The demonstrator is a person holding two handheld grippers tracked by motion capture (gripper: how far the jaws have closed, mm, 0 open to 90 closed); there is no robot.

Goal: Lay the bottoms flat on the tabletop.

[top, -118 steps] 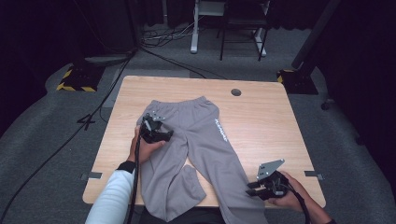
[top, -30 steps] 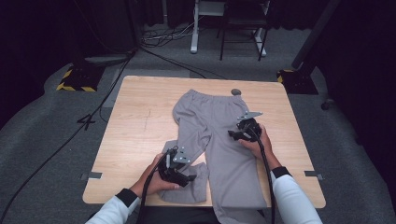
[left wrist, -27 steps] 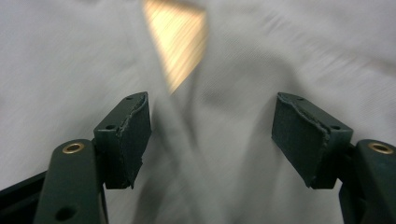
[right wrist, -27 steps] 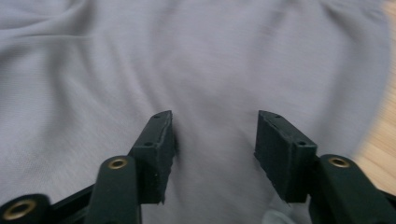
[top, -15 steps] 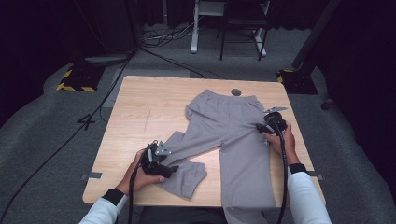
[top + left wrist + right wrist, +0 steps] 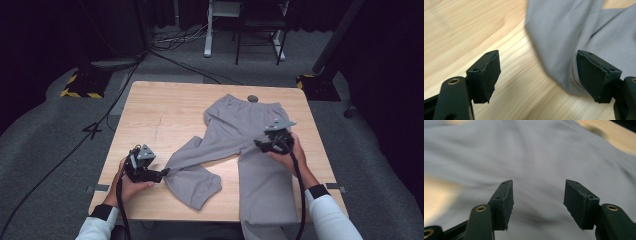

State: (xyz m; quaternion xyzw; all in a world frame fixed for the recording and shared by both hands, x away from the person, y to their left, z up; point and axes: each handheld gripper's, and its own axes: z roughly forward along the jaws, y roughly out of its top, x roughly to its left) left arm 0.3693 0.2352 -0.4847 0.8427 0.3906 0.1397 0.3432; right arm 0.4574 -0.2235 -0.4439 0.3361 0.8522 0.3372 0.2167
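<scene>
Both claws opened — trousers [image 6: 245, 145] now beside left claw [image 6: 162, 173].

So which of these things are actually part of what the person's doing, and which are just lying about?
In the job:
- grey trousers, spread on the wooden table
- left gripper, jaws open at the edge of the folded leg
- right gripper, jaws open over the other leg

Just lying about:
- small dark round thing at the table's far edge
- floor cables
- white desk legs behind

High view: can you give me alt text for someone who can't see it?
Grey sweatpants lie on a wooden table, one leg folded sideways toward the left gripper, which sits open at its cuff. The right gripper hovers open over the other leg.
</scene>
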